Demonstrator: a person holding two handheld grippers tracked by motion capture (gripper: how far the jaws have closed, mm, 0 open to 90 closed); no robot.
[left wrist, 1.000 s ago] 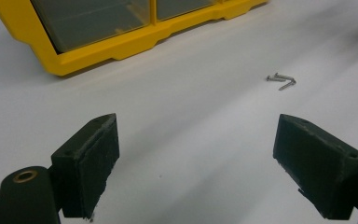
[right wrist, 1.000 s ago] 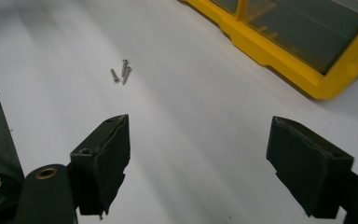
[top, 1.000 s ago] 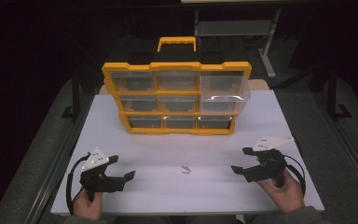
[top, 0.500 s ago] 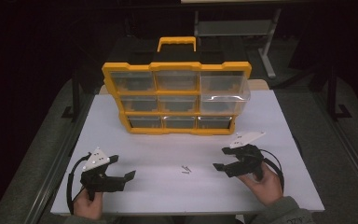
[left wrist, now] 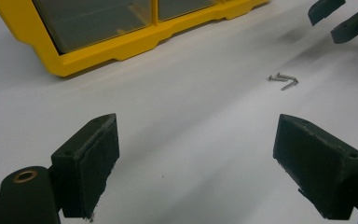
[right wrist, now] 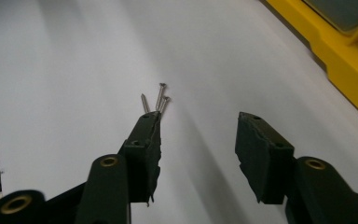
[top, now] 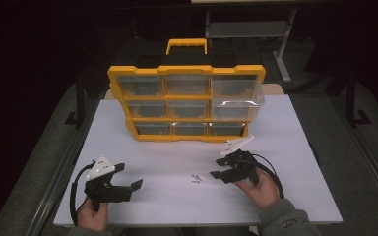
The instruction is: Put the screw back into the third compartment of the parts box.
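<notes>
- Two grippers sit at the near edge of a white table (top: 285,128): the left gripper (top: 128,178) at about 7 o'clock in the high view, the right gripper (top: 218,168) at about 5 o'clock, each held in a hand.
- The left gripper's jaws stand wide apart with nothing between them but bare tabletop.
- The right gripper's jaws are also apart and hold nothing; in the right gripper view the tip of one jaw lies just beside the screws (right wrist: 157,101).
- Those small screws (top: 196,178) lie loose in a little cluster on the white surface, between the two grippers, nearer the right one.
- Farther back, toward 12 o'clock, a yellow organizer box (top: 187,105) stands upright on the table, with clear drawers and a handle on top.
- One drawer (top: 237,93) at its upper right sticks out.
- Beyond and around the table the room is dark; a grey floor (top: 39,162) shows at both sides, and a table frame (top: 275,39) stands at the far back.
</notes>
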